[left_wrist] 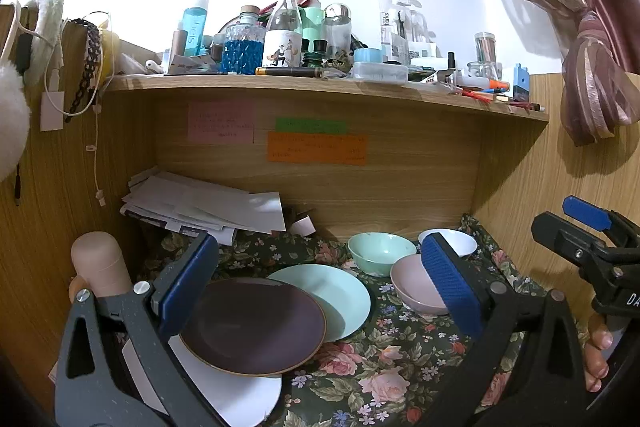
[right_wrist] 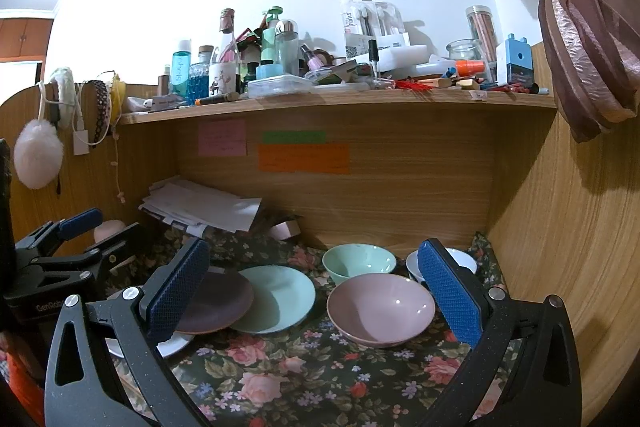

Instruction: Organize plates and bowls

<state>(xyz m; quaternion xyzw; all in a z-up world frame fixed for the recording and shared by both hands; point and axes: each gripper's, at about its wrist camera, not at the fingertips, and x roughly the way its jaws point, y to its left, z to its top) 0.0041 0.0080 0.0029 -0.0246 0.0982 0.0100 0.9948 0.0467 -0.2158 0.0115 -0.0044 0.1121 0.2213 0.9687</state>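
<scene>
A wooden desk nook with a cluttered shelf (right_wrist: 340,103) above holds a flowered cloth (right_wrist: 304,379). On it the plates overlap at the left: a brown plate (left_wrist: 252,325) rests across a white plate (left_wrist: 244,399) and the edge of a green plate (left_wrist: 332,297). The bowls cluster at the right: a green bowl (right_wrist: 358,263), a pink bowl (right_wrist: 380,309) and a white bowl (left_wrist: 460,241). Like pieces seem already roughly grouped, likely for stacking. The left gripper (left_wrist: 316,291) and right gripper (right_wrist: 316,297) both hang wide apart and empty above the cloth.
</scene>
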